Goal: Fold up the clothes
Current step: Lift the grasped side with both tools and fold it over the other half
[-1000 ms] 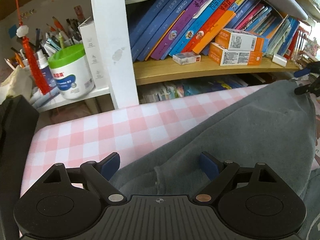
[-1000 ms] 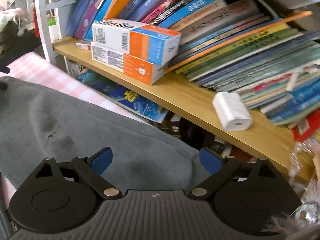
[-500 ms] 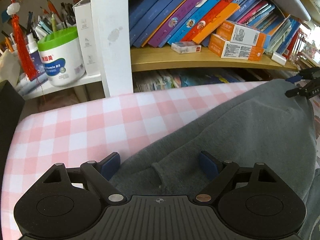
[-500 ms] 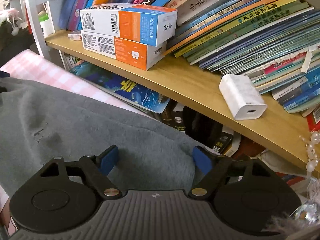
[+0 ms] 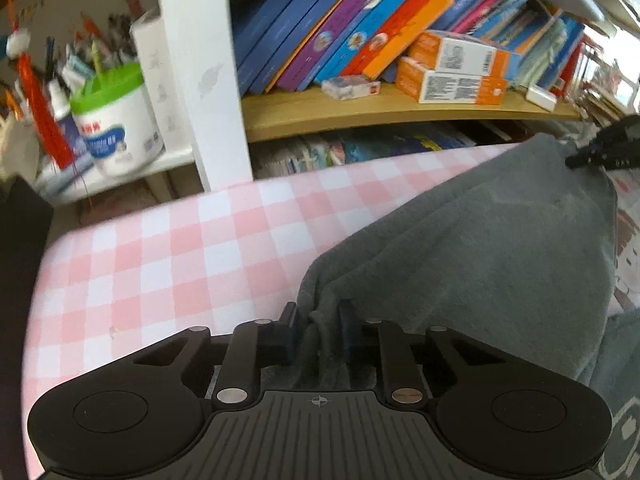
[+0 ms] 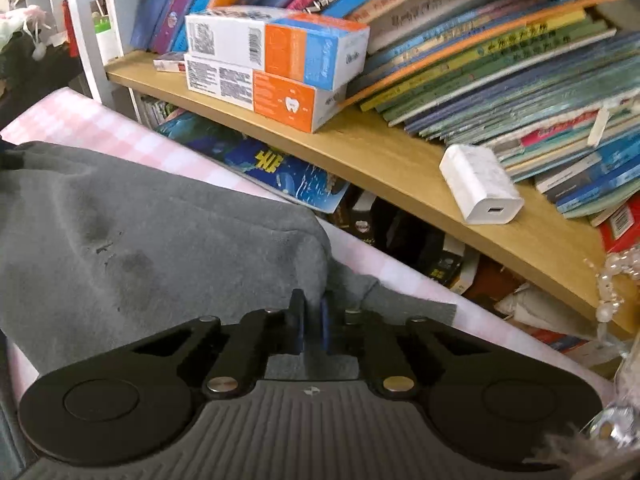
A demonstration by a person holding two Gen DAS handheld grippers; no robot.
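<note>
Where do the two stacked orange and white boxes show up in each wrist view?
Left wrist: stacked boxes upper right, on the wooden shelf.
Right wrist: stacked boxes upper centre-left, same shelf.
Shared landmark: the white charger block lying further along that shelf.

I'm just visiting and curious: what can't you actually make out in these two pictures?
- Grey garment: kind unknowable; the left tool and frame edge cut it off in the left wrist view.
- Book spines: titles blurred.
- Right tool: its pinch point, hidden by fabric.
- Lower shelf clutter: too dark.
</note>
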